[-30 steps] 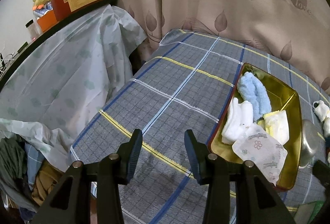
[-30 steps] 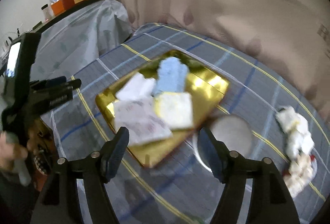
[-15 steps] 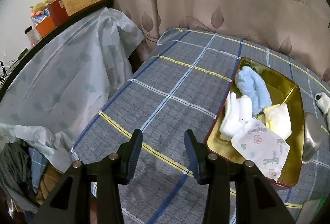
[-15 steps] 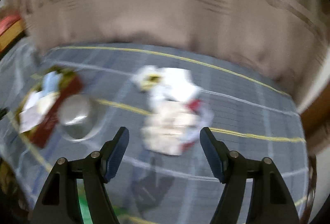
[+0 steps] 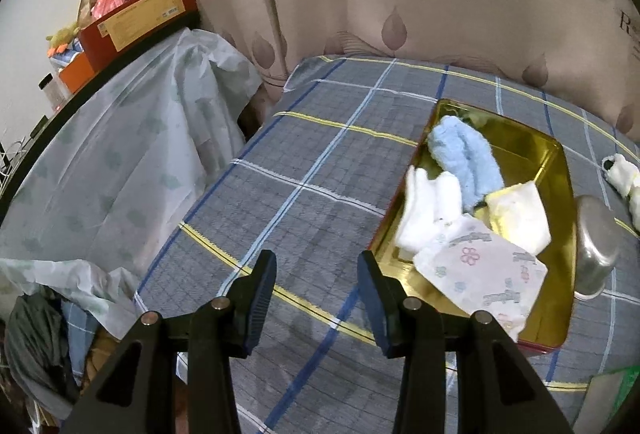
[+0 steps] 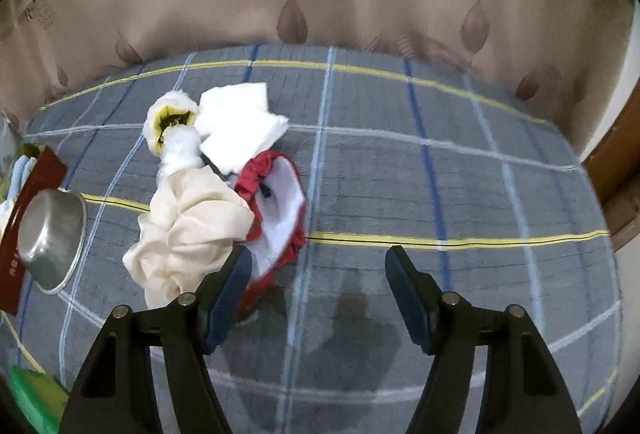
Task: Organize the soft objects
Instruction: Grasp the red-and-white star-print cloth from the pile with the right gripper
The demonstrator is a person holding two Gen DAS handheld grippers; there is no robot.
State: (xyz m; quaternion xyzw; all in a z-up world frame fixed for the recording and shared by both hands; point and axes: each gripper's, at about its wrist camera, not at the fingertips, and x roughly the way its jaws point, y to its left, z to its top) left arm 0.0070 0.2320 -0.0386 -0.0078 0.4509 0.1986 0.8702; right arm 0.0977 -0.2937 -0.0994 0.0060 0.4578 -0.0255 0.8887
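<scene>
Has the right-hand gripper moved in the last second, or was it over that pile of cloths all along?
Yes. The right gripper swung away from the gold tray, now at the picture's left edge, to the cloth pile beside the steel bowl.

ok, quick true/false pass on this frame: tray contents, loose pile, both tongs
1. The gold tray holds a light blue fuzzy item. True.
2. The left tongs grip a white cloth. False: nothing is between them, only the plaid tablecloth lies below.
3. A cream cloth lies loose beside a red-edged white piece. True.
4. The metal bowl sits inside the tray. False: it sits on the tablecloth beside it.
5. The right tongs are clamped on the folded white cloth. False: they are closing with nothing between them.
</scene>
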